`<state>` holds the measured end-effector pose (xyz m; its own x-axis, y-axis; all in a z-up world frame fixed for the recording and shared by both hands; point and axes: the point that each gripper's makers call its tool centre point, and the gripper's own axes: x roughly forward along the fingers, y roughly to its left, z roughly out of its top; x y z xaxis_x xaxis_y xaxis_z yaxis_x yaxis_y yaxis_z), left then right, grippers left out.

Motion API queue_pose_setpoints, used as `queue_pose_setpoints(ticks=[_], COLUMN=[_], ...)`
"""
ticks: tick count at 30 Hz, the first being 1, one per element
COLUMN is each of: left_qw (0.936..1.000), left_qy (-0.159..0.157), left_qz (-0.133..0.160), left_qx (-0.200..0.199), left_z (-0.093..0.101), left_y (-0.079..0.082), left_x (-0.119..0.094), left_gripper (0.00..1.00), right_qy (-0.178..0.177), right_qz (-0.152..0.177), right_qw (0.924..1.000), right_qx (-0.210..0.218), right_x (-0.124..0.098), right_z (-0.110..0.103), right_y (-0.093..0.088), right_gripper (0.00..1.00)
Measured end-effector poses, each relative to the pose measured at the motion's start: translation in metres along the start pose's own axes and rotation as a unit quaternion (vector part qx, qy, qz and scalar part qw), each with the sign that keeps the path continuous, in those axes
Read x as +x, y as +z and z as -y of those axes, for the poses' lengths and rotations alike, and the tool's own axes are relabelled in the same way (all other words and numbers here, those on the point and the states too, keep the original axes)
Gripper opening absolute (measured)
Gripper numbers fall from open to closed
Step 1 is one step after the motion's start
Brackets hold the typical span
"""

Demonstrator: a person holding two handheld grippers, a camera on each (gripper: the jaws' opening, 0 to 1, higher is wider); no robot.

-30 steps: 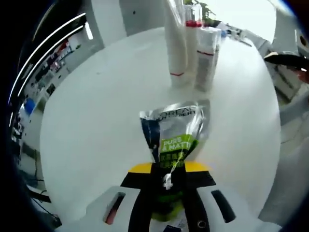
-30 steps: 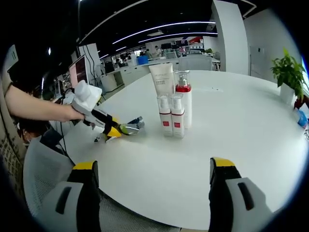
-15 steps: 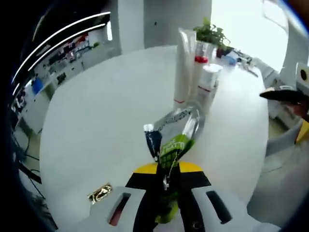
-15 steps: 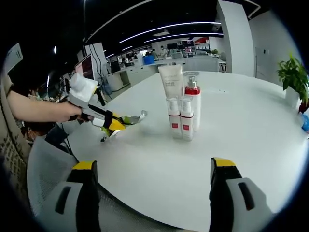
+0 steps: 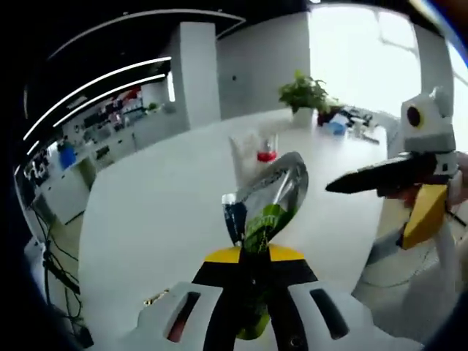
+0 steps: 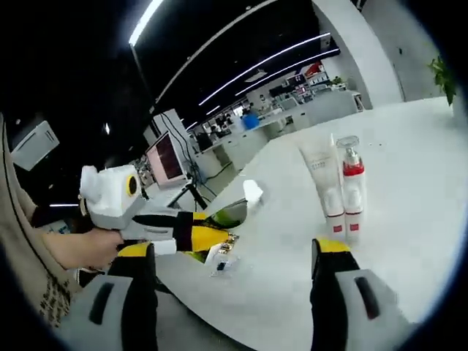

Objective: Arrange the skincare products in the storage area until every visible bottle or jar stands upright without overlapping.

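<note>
- The left tongs are shut tight on a shiny silver tube with a green label, held up in the air over the white bench.
- The right tongs are wide apart and hold nothing.
- A white tube and a red-capped pump bottle stand upright, touching, on the bench.
</note>
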<state>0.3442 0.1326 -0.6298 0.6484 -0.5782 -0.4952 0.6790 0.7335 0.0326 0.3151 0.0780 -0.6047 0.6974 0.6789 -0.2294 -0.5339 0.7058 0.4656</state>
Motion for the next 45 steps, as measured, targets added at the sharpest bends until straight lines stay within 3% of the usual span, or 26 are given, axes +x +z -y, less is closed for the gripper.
queue_pose_setpoints(ticks=[3, 6, 12, 14, 16, 22, 28, 37, 40, 45], left_qw=[0.9998, 0.9997, 0.9992, 0.9993, 0.9995, 0.9997, 0.9995, 0.9978, 0.9963, 0.9943], left_qy=[0.001, 0.005, 0.012, 0.01, 0.006, 0.001, -0.017, -0.046, -0.058, -0.07], left_qz=[0.021, 0.021, 0.028, 0.031, 0.028, 0.021, 0.027, 0.046, 0.059, 0.08], left_qx=[0.005, 0.014, 0.025, 0.02, 0.016, 0.008, 0.006, 0.013, 0.022, 0.009], left_z=[0.009, 0.016, 0.031, 0.034, 0.038, 0.042, 0.054, 0.068, 0.072, 0.068], left_y=[0.011, 0.013, 0.015, 0.016, 0.014, 0.009, 0.01, 0.022, 0.03, 0.042], left_x=[-0.011, -0.019, -0.033, -0.035, -0.035, -0.034, -0.036, -0.043, -0.048, -0.054], left_gripper=[0.06, 0.06, 0.06, 0.06, 0.06, 0.09, 0.24, 0.36, 0.4, 0.54], right_qy=[0.017, 0.027, 0.019, 0.019, 0.023, 0.044, 0.054, 0.067, 0.091, 0.126], right_qz=[0.026, 0.049, 0.054, 0.052, 0.041, 0.049, 0.052, 0.065, 0.063, 0.039], right_qw=[0.999, 0.9965, 0.9956, 0.9949, 0.9951, 0.9922, 0.993, 0.9888, 0.9863, 0.9845], right_qx=[0.031, 0.061, 0.075, 0.084, 0.087, 0.106, 0.092, 0.117, 0.123, 0.115], right_x=[0.005, 0.007, 0.008, 0.008, 0.006, -0.001, -0.007, -0.024, -0.03, -0.039], right_z=[-0.011, -0.018, -0.018, -0.019, -0.02, -0.029, -0.031, -0.018, -0.02, -0.023], right_y=[0.011, 0.021, 0.023, 0.021, 0.017, 0.017, 0.02, 0.03, 0.033, 0.034], right_gripper=[0.81, 0.74, 0.57, 0.45, 0.25, 0.14, 0.05, 0.03, 0.02, 0.01])
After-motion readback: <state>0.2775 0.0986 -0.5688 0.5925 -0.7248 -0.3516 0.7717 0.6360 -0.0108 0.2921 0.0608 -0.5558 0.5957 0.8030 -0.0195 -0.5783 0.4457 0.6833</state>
